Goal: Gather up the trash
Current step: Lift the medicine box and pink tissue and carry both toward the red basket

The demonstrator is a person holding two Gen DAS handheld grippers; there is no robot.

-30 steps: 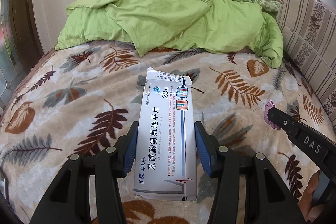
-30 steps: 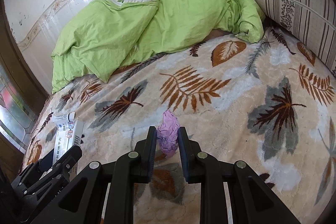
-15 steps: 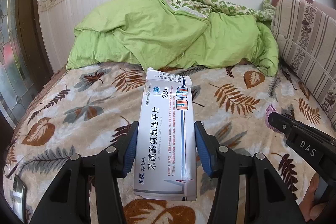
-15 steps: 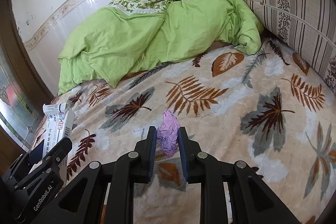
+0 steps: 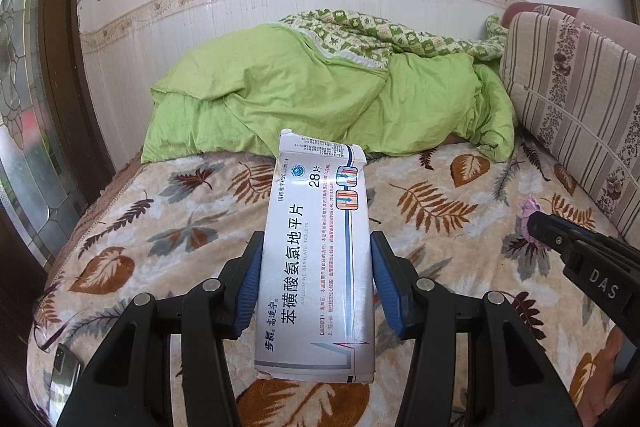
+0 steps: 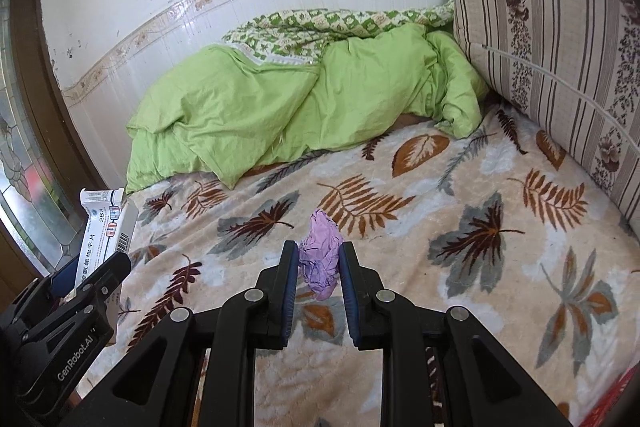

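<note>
My left gripper [image 5: 316, 247] is shut on a white medicine box [image 5: 320, 251] with blue Chinese print, held up above the bed. The box also shows at the left of the right wrist view [image 6: 105, 227], with the left gripper [image 6: 72, 303] below it. My right gripper [image 6: 319, 251] is shut on a crumpled purple paper wad [image 6: 320, 259], lifted over the leaf-patterned blanket [image 6: 440, 211]. In the left wrist view the right gripper [image 5: 576, 247] comes in from the right with the purple wad [image 5: 530, 207] at its tip.
A crumpled green duvet [image 5: 320, 99] lies at the back of the bed against the tiled wall. A striped headboard cushion [image 5: 568, 99] stands on the right. A dark phone [image 5: 64, 375] lies near the bed's front left edge. A glass door [image 5: 24, 107] is at left.
Both grippers have risen and pulled back from the bed with their items still held; more of the wall and the light switches have come into view.
</note>
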